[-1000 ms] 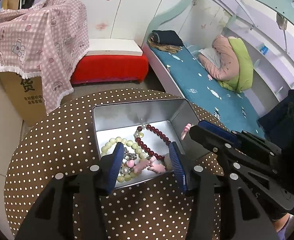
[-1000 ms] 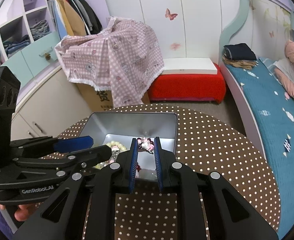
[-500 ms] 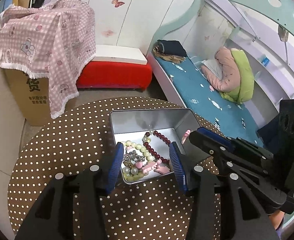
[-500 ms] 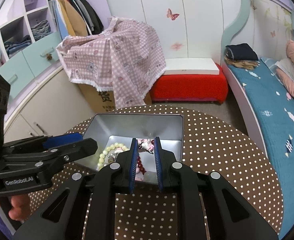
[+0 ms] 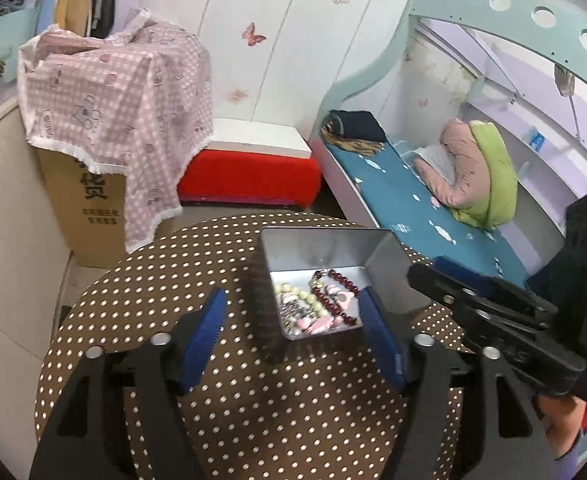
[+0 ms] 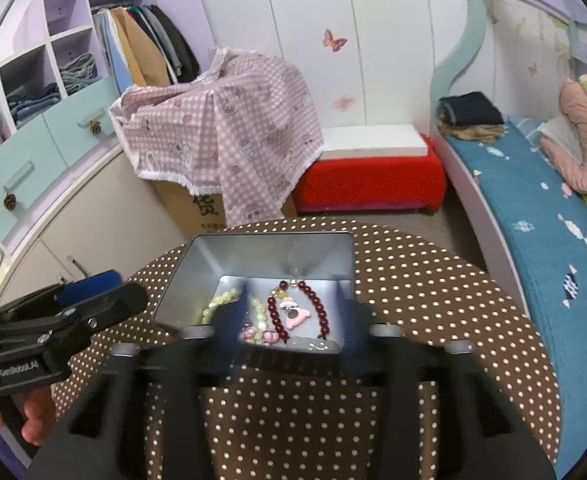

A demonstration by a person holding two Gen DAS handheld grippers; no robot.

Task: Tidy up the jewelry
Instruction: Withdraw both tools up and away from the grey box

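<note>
A round table point(image 6: 433, 304) covered in brown cloth with white dots is taken as the landmark. Behind it, a teal-sheeted bed point(image 6: 533, 208) is seen to one side, a red bench point(image 6: 369, 176) stands at the wall, and a cardboard box draped with a pink checked cloth point(image 6: 221, 128) is placed beside the bench.

On the table, toward its far edge, a rectangular metal tin point(image 6: 269, 252) is set, uncovered. All the jewelry is lodged inside it: a dark red bead bracelet point(image 6: 317, 312), a pale green bead strand point(image 6: 223, 298), and a pink charm point(image 6: 297, 316) lying within the red loop.

The left gripper point(image 5: 293, 328) is held above the table at the tin's near side; its blue pads have just been opening and stand wide apart, nothing being clamped between them.

The right gripper point(image 6: 289, 320) is held over the tin's near edge, blurred; its jaws have just been opening and are parted, nothing being gripped, the jewelry lying beneath in the tin.
</note>
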